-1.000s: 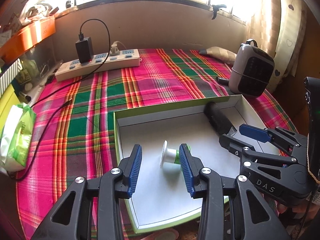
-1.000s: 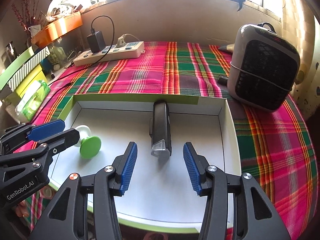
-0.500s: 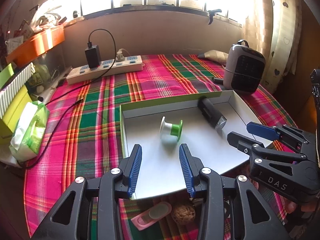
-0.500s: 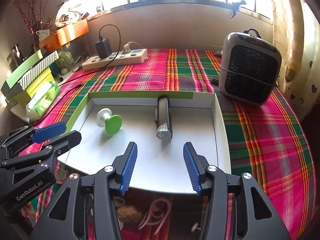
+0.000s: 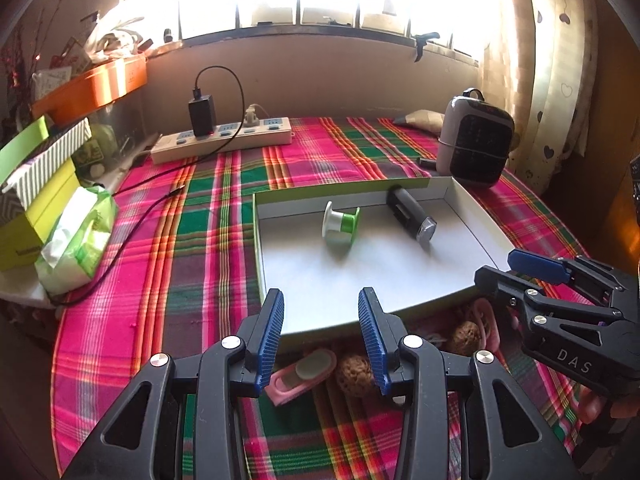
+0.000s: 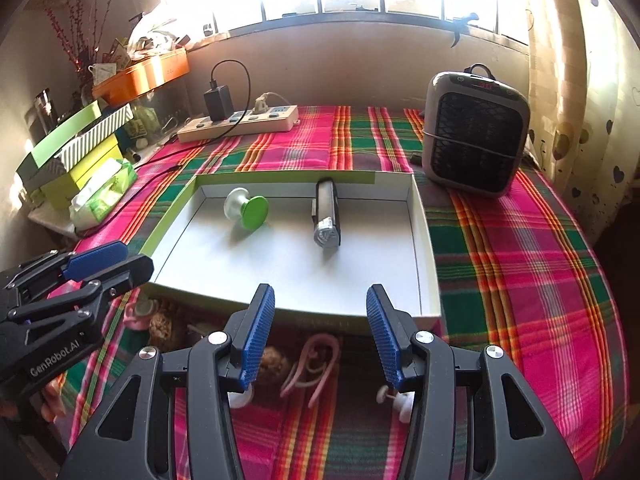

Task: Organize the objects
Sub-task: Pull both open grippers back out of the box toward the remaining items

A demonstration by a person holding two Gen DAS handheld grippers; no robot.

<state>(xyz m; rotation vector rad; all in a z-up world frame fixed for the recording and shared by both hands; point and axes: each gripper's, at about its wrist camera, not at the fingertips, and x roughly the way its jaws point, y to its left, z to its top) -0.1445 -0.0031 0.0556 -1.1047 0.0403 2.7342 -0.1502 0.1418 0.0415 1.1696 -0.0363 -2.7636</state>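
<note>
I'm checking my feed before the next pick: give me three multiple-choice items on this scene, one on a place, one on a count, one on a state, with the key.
1. Where does the black flashlight lie?
A. Inside the white tray
B. On the power strip
C. On the cloth beside the heater

2. How many things lie inside the tray?
A. One
B. Two
C. Four

3. How does the right gripper stand?
A. Shut on the flashlight
B. Shut on a walnut
C. Open, holding nothing

Key: 1 A, the flashlight rests on the tray floor near its far wall. 2 B, only the flashlight and the green and white spool are in it. 3 C, its blue pads stand apart over the tray's near edge with nothing between them.
</note>
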